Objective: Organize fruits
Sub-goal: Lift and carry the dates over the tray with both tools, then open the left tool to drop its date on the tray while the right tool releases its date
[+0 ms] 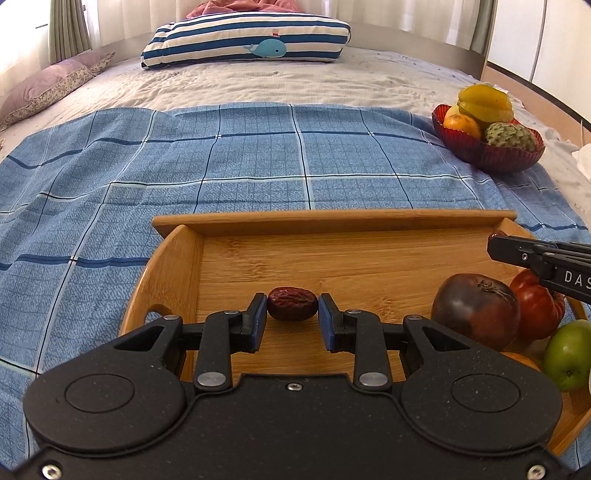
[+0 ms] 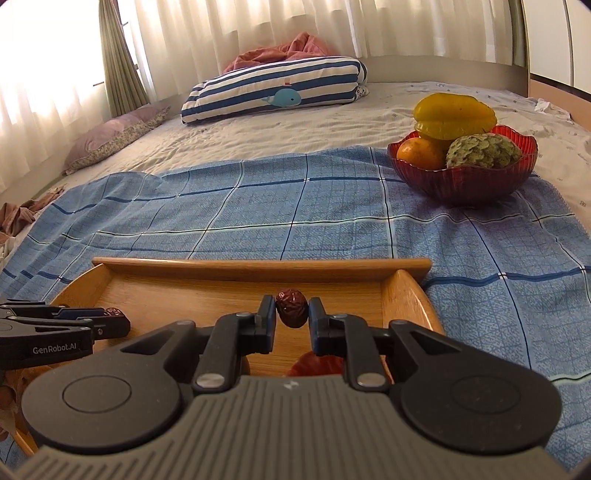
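Nearest in the left wrist view, the left gripper [image 1: 292, 308] is closed almost fully on a wrinkled red date [image 1: 291, 304], its blue pads touching the fruit at both ends, lengthwise across the gap. The date sits low over the floor of the wooden tray [image 1: 177, 266], near the tray's left side; whether it touches the wood cannot be told. To the right in the same tray lie a dark purplish tomato [image 1: 476, 310], a ribbed red tomato [image 1: 539, 301] just behind it, and a green apple [image 1: 569, 354] at the edge of the view.

The right gripper [image 2: 292, 312] is likewise nearly closed, pinching a second date [image 2: 291, 307] that stands on end between its pads, over the right part of the tray [image 2: 406, 295]. Each gripper appears in the other's view, reaching in from the side above the tray.

The tray rests on a blue checked cloth [image 1: 258, 158] spread over a bed. Farther off, at the cloth's far right corner, a red glass bowl [image 2: 480, 181] holds a yellow starfruit [image 2: 454, 116] on top, an orange [image 2: 421, 151] and a green custard apple [image 2: 484, 149].

Beyond that lie a striped pillow with a whale [image 2: 273, 90], a mauve pillow [image 2: 114, 138] and pale curtains [image 2: 258, 29].
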Available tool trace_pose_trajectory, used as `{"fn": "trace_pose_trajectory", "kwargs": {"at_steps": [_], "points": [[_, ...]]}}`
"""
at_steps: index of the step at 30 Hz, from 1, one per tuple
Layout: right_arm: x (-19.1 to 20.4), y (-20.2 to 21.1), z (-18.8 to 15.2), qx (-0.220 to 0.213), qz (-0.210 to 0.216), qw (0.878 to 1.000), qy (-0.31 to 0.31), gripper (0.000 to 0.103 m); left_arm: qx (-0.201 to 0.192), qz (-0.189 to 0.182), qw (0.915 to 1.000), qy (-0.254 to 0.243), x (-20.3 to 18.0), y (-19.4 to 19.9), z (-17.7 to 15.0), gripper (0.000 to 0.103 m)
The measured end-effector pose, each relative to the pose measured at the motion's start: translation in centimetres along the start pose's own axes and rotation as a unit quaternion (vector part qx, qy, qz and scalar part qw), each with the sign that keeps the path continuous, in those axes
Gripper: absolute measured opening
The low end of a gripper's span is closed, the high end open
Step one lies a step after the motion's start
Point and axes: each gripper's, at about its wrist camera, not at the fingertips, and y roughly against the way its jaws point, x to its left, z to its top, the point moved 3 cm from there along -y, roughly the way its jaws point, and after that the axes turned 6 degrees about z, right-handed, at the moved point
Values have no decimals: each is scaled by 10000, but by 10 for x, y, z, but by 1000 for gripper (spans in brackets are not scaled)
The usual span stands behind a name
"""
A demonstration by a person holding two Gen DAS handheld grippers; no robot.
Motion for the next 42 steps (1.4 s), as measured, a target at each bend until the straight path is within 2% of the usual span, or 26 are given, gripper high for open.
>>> {"fn": "trace_pose_trajectory", "kwargs": {"at_steps": [7, 19, 27, 40, 42], "points": [[2, -2, -1, 94, -176, 9998, 73, 24, 24, -18, 10000, -26, -2, 0, -1, 29], [2, -2, -1, 106, -171, 9998, 59, 25, 36, -14, 10000, -5, -3, -1, -3, 28], [2, -2, -1, 100, -166, 9998, 50, 30, 45, -25, 10000, 52, 0, 2, -5, 30], [5, 1, -2, 79, -133, 9998, 87, 32, 25, 36, 9999, 92, 3, 12, -10, 40], [8, 3, -3, 59, -153, 9997, 166, 32, -4, 45, 9999, 104, 4, 16, -10, 47]]}}
